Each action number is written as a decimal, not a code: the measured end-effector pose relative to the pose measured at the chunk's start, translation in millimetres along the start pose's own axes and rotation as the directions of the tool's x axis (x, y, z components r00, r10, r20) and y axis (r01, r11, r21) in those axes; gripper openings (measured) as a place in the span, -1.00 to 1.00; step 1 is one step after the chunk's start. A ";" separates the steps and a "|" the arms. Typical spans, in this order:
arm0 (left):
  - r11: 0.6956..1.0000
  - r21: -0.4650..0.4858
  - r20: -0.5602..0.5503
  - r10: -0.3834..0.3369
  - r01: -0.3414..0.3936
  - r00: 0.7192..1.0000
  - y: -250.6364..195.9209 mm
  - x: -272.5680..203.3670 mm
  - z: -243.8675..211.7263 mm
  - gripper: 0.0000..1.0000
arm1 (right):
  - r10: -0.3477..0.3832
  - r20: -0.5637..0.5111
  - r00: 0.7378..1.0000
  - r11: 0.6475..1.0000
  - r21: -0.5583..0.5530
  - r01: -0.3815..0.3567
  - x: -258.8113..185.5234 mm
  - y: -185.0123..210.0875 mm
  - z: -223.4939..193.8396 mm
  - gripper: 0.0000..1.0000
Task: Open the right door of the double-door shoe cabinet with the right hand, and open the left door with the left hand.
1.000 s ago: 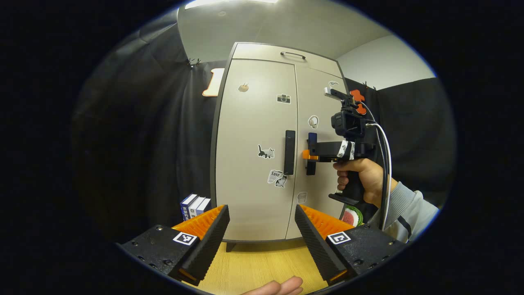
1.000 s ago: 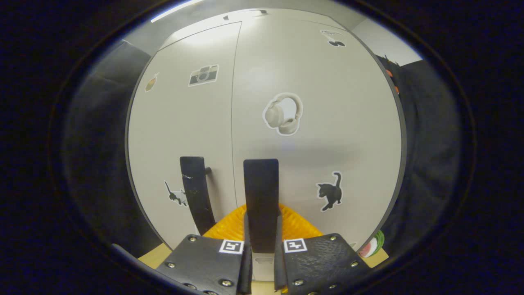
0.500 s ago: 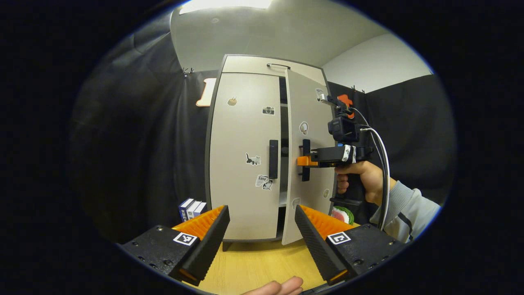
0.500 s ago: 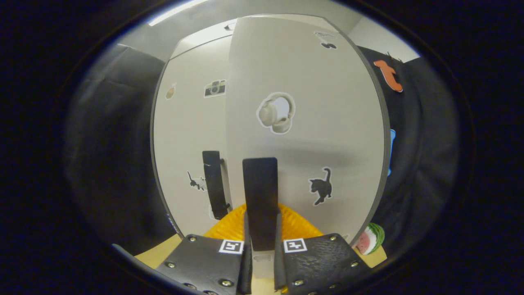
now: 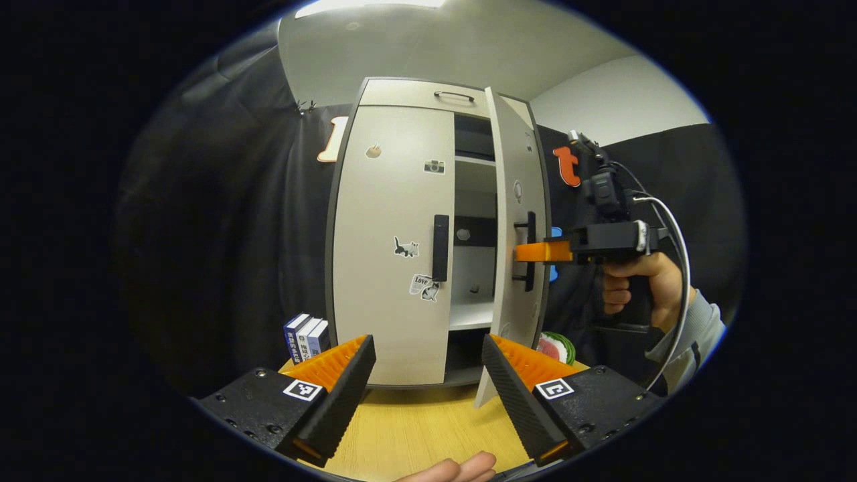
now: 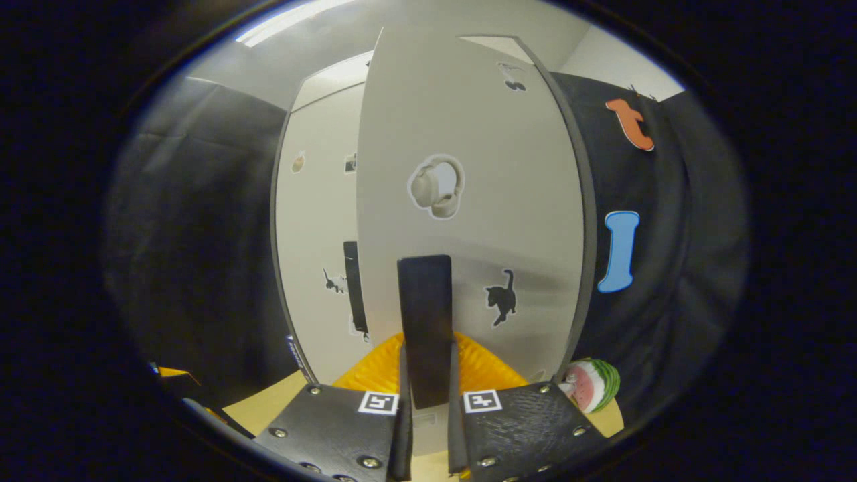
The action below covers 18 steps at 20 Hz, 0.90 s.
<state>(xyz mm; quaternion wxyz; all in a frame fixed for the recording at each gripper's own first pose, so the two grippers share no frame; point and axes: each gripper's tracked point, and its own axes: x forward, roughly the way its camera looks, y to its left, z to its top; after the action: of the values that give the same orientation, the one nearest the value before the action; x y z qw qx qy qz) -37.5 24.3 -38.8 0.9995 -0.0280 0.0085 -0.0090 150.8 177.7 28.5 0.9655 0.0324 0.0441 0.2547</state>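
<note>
A wooden table [image 5: 402, 435] carries the shoe cabinet [image 5: 395, 268], books [image 5: 304, 335] and watermelon toy [image 5: 554, 348].

Bystanders on the pale wooden bench [image 5: 415, 428]

A row of small blue-and-white upright boxes [image 5: 305, 337] stands on the bench near its back left corner, close to the black cloth wall. A round watermelon-slice toy with green rind and red flesh [image 6: 590, 384] lies at the bench's right end, also seen in the left gripper view [image 5: 554, 347]. Above, a plain grey ceiling [image 5: 428, 40] carries a bright strip light [image 5: 368, 5].
</note>
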 end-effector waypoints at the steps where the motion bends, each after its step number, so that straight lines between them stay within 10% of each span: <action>1: 1.000 -0.003 -0.009 0.000 0.000 1.000 -0.9 1.9 -2.9 0.99 | 0.005 -0.002 1.000 1.000 0.002 -0.005 -5.5 -3.9 0.1 -0.58; 18: 0.998 0.004 -0.042 -0.065 0.065 0.997 -52.7 45.8 -19.4 0.99 | -0.069 0.012 0.998 0.998 0.018 0.068 -78.9 -101.0 5.4 -0.61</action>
<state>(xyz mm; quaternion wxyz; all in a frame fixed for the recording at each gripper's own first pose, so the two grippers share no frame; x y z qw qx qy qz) 7.1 -30.3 -55.9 0.9984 -0.0254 0.0284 -0.0422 132.4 50.8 30.6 0.9736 0.0408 0.0412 0.2209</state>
